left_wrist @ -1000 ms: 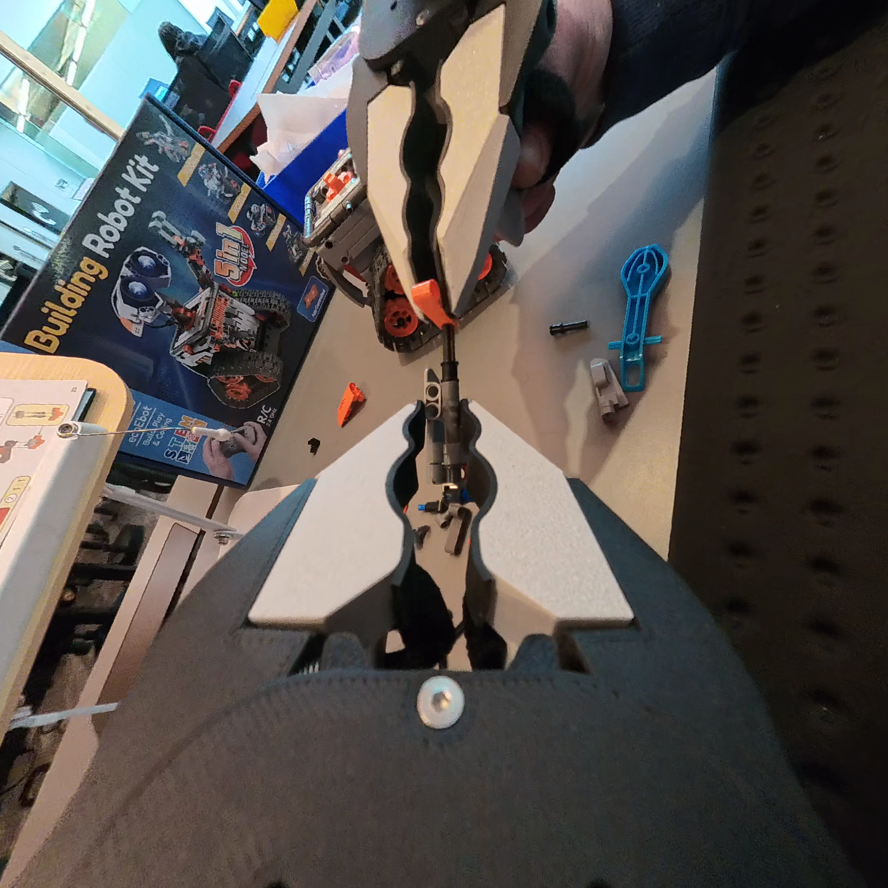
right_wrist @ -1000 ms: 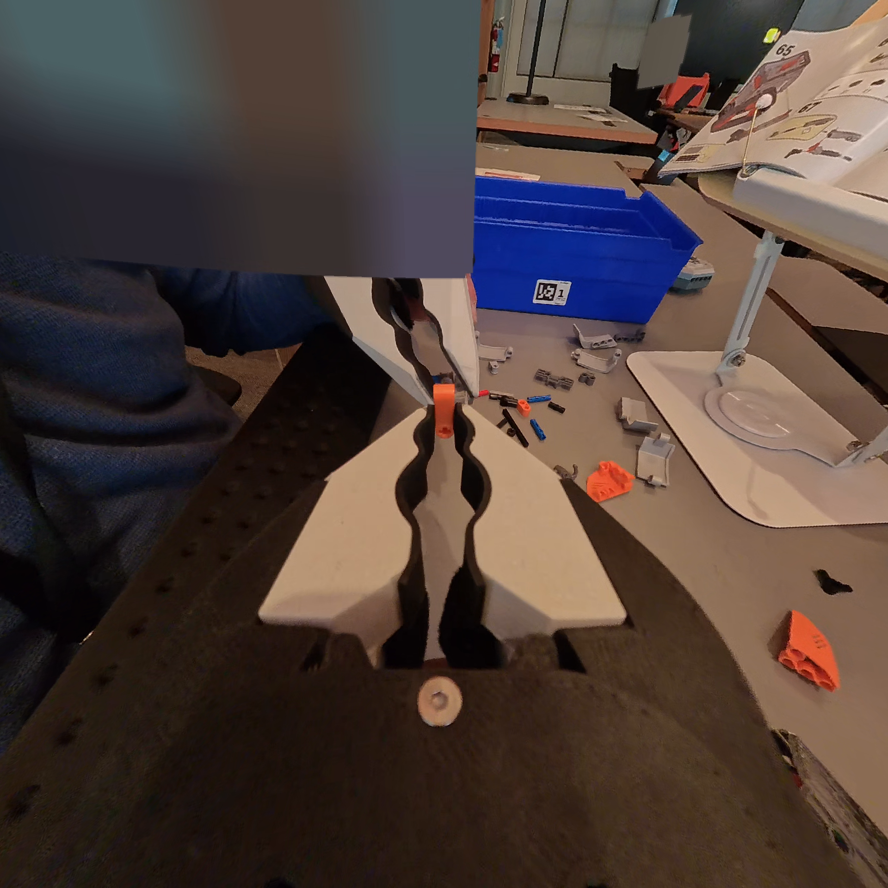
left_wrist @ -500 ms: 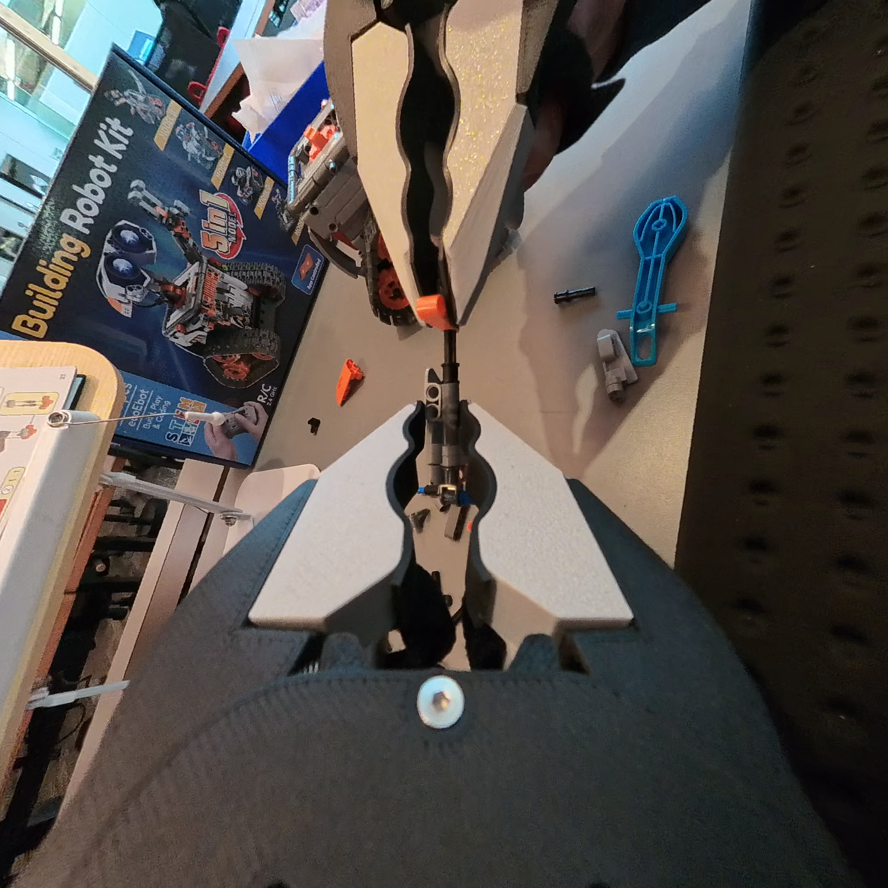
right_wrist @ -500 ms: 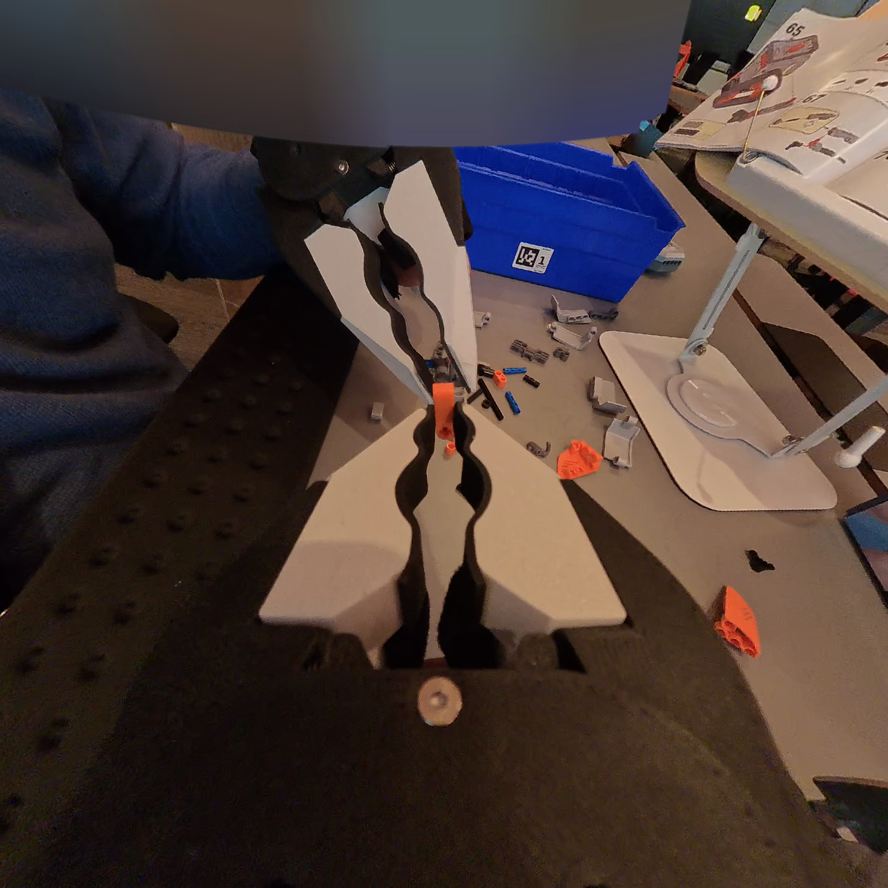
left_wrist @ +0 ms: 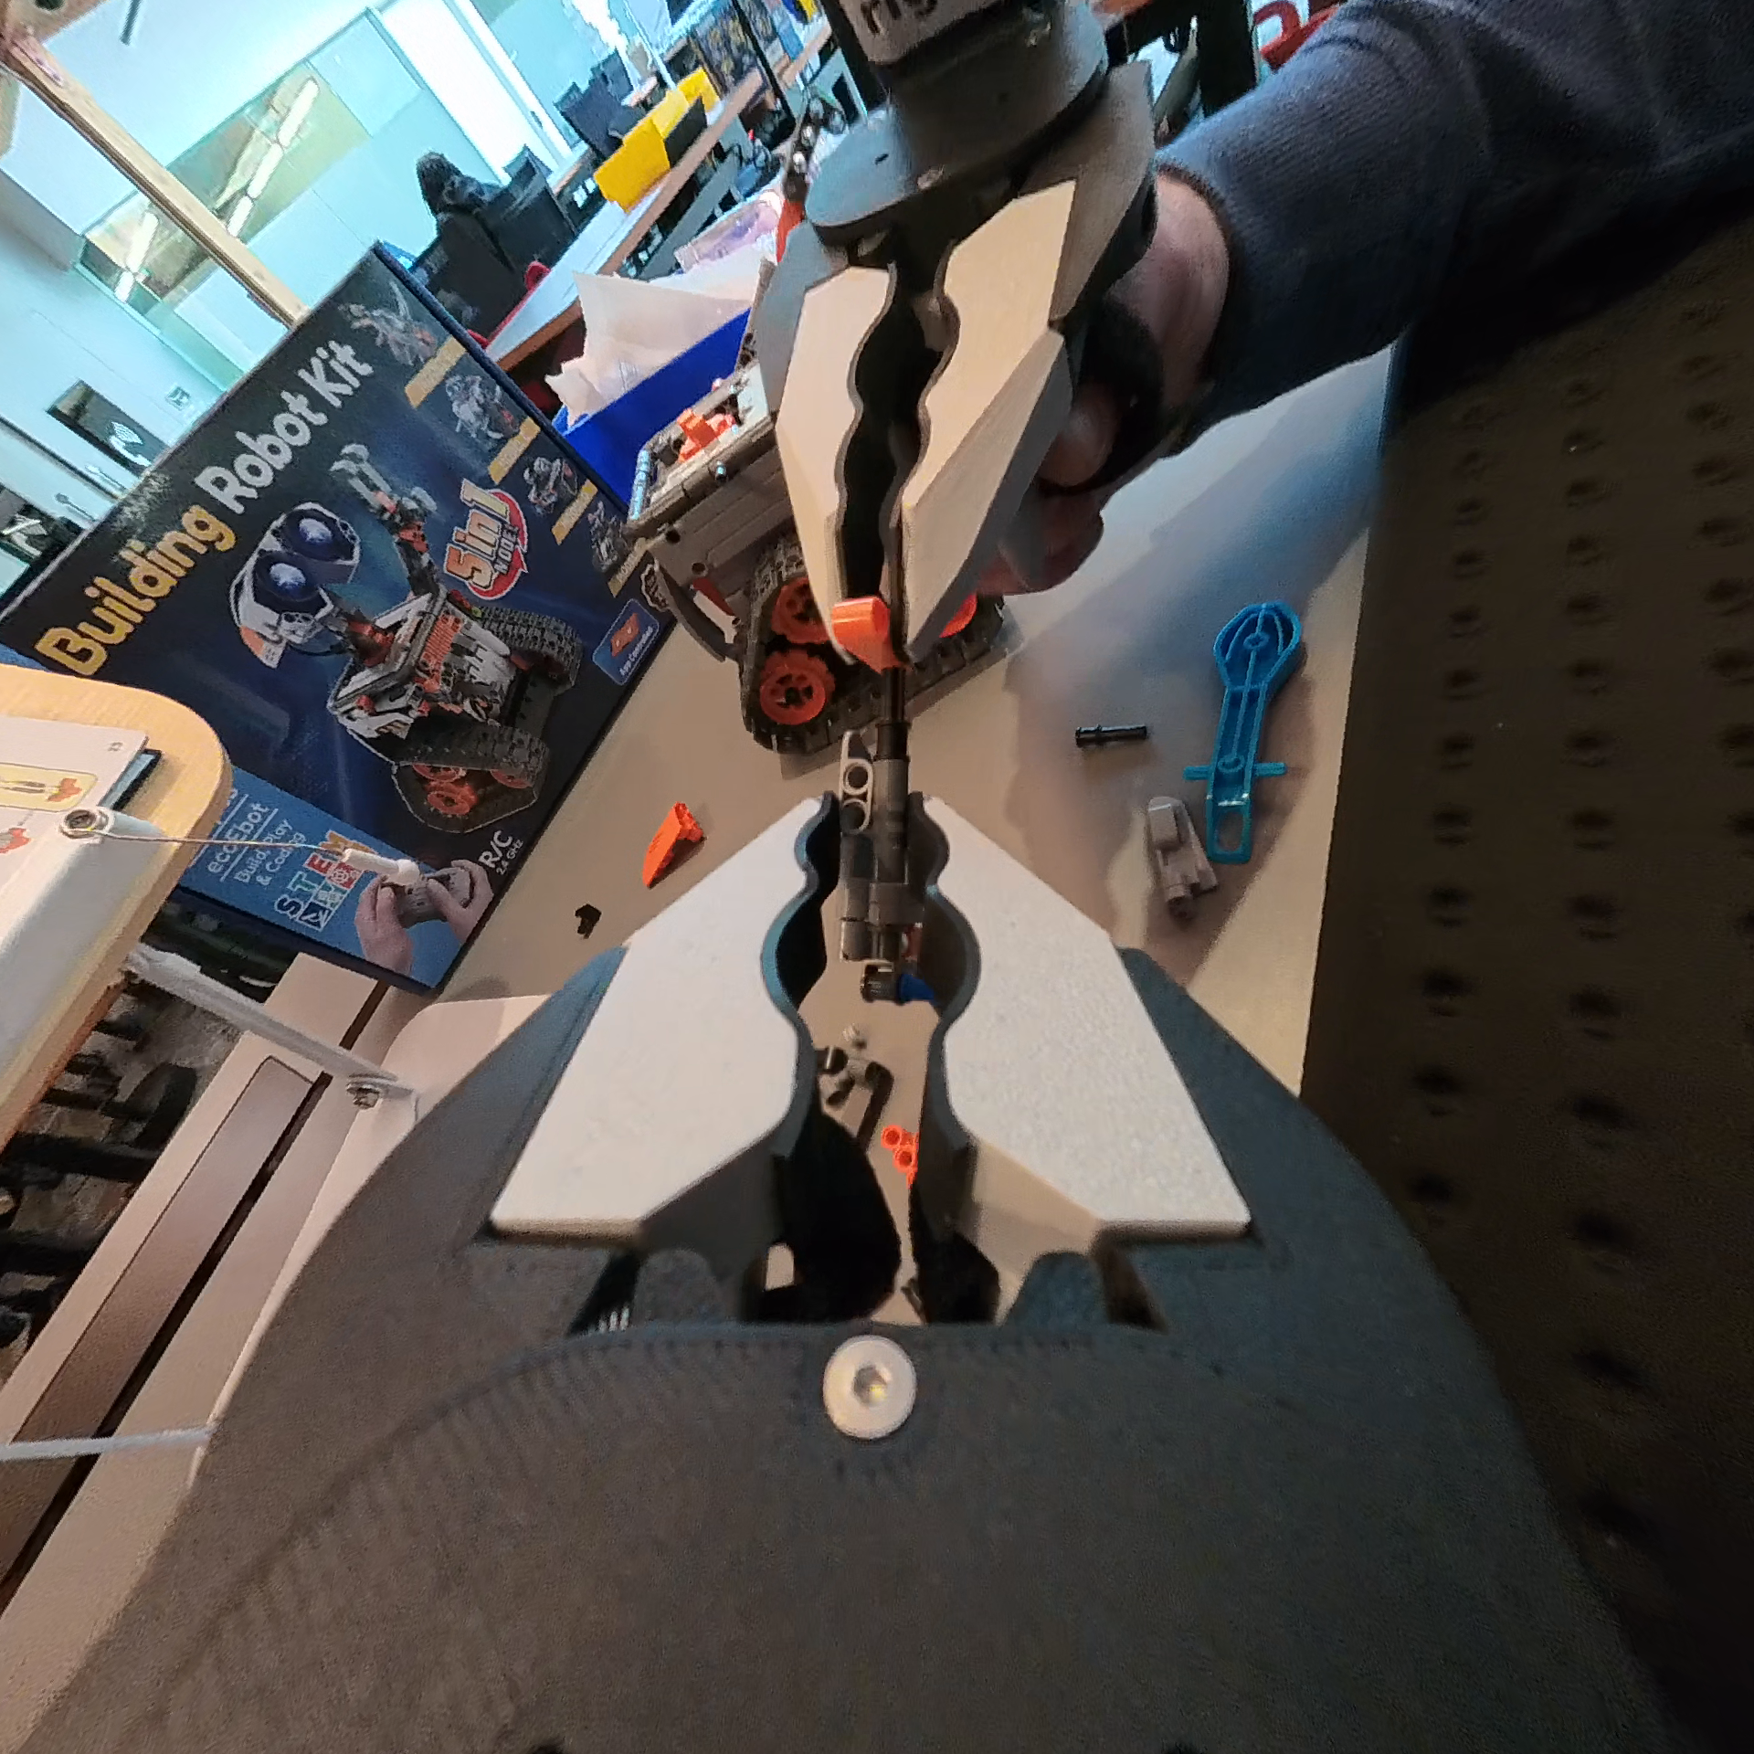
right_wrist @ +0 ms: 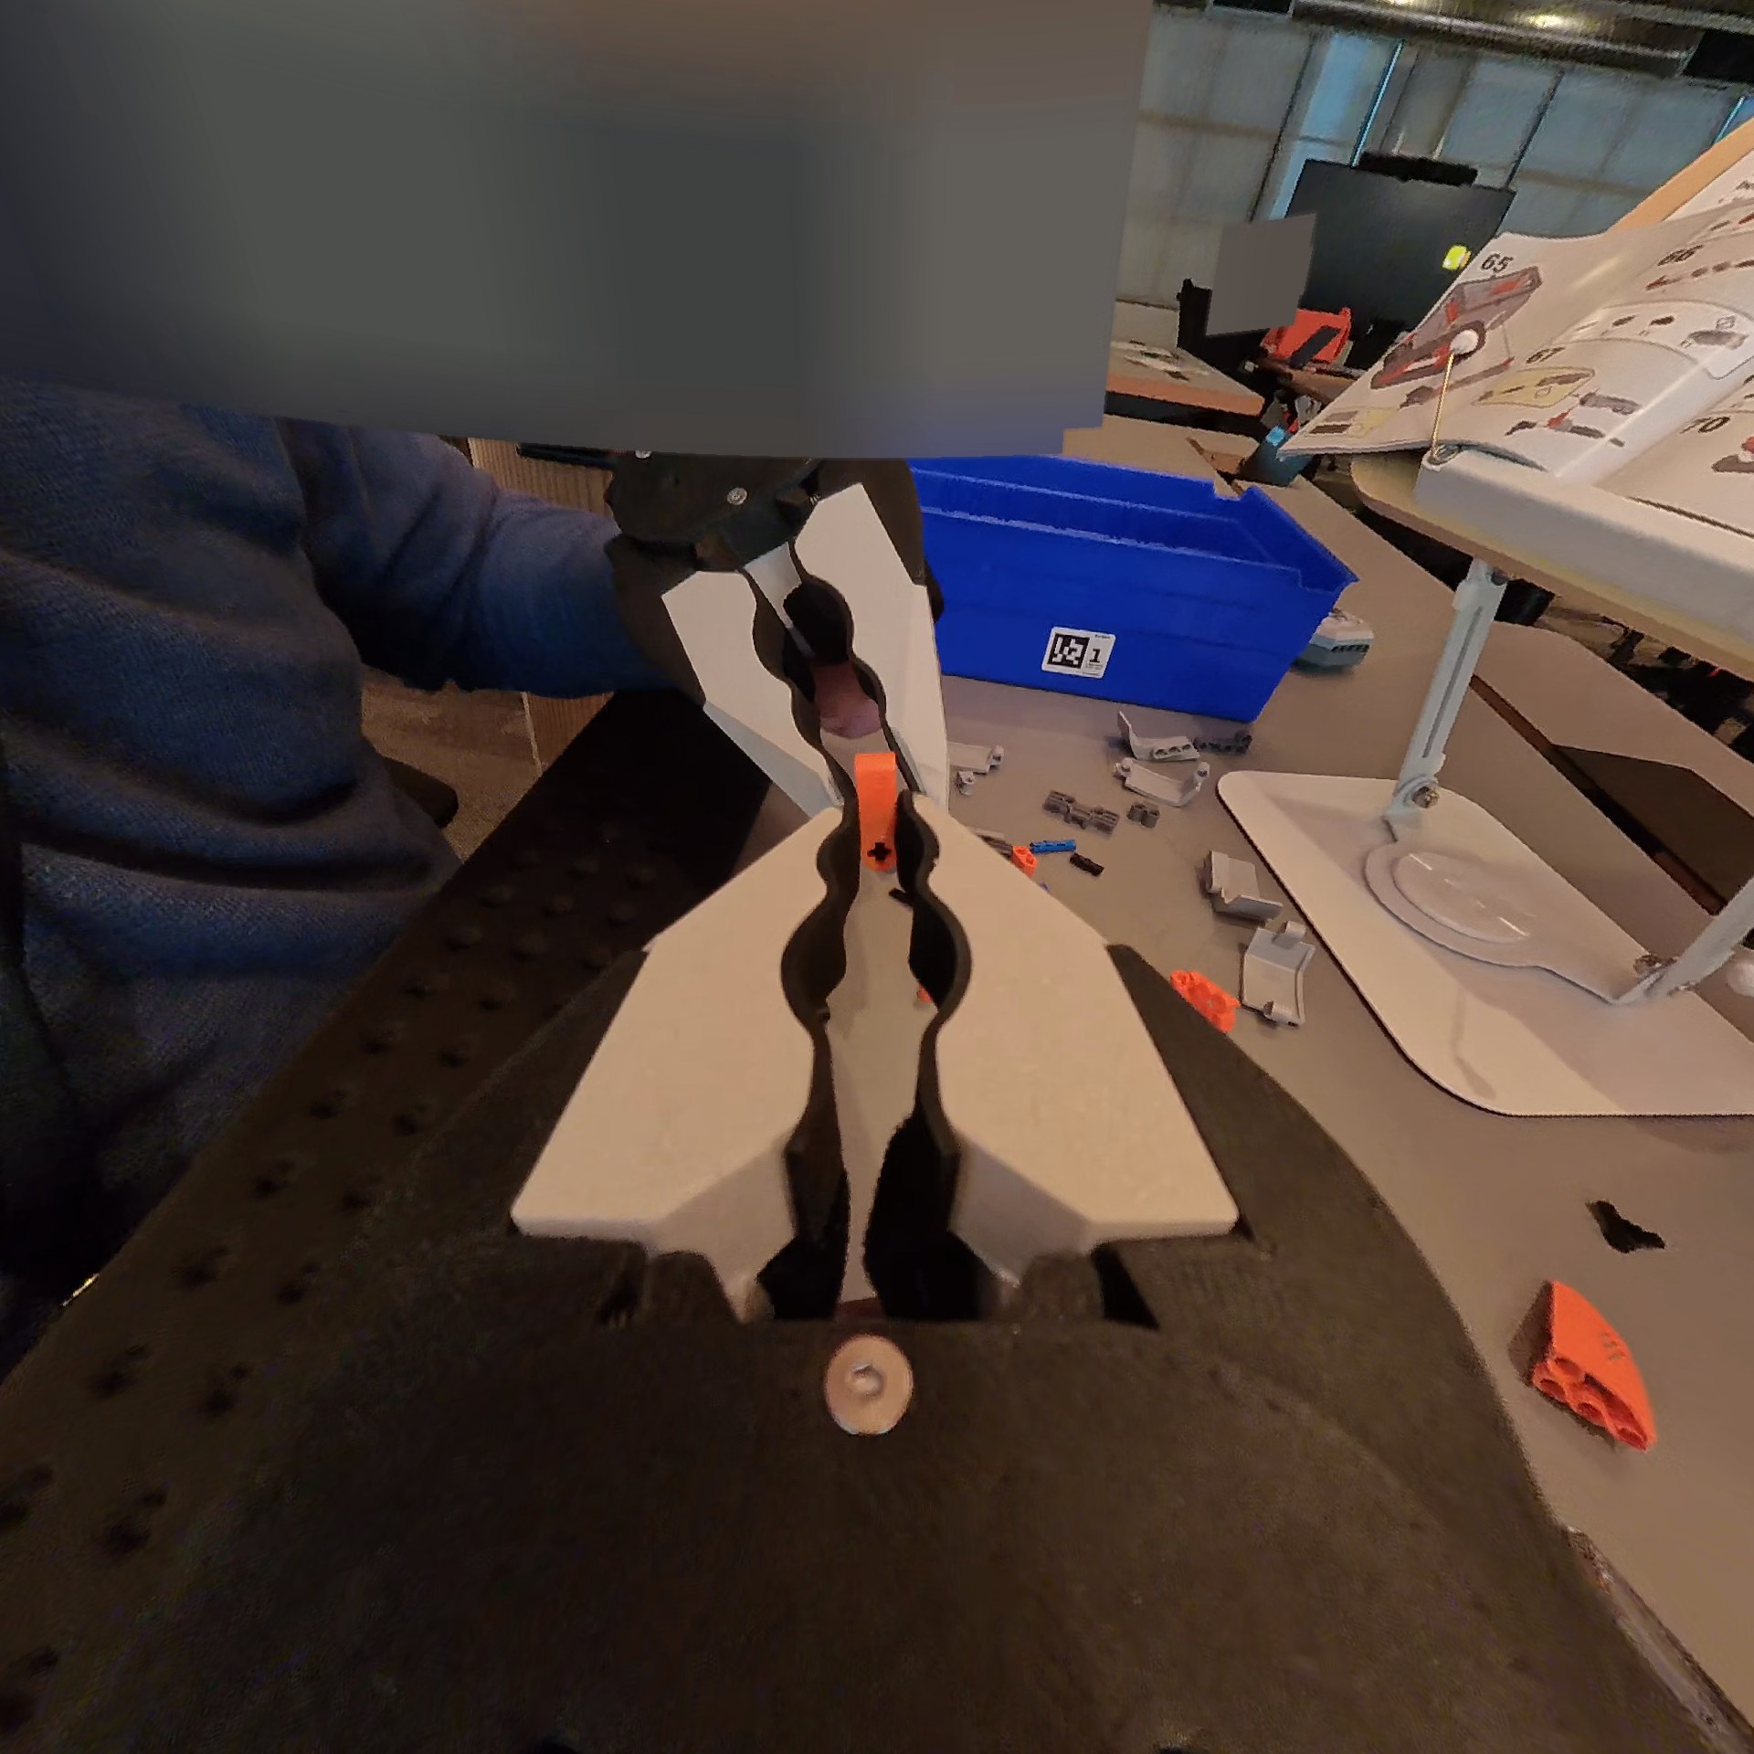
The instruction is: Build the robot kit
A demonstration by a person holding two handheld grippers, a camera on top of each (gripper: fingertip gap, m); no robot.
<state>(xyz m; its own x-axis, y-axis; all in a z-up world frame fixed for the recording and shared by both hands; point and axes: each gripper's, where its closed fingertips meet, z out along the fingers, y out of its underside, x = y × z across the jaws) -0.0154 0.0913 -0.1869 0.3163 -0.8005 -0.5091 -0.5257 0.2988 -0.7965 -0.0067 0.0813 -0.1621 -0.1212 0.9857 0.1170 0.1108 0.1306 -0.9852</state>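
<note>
Two grippers meet tip to tip at the middle of both frames. Seen in its own view, the left gripper [left_wrist: 878,826] is nearly closed, pinching a grey block assembly [left_wrist: 878,854] from which a thin black rod [left_wrist: 892,707] sticks up. The right gripper [right_wrist: 878,835] is closed on a small orange connector [right_wrist: 875,807], which sits at the upper end of that rod. On the grey table [left_wrist: 1091,835] beyond lie a blue tool [left_wrist: 1243,721], a black pin [left_wrist: 1110,734] and a grey piece [left_wrist: 1177,854] at right, an orange piece [left_wrist: 669,840] at left. Farther up stand a tracked toy vehicle [left_wrist: 750,569] and a kit box [left_wrist: 361,607]. The right wrist view shows scattered parts, a blue bin [right_wrist: 1139,588] and a booklet on a stand [right_wrist: 1519,959] at right.
</note>
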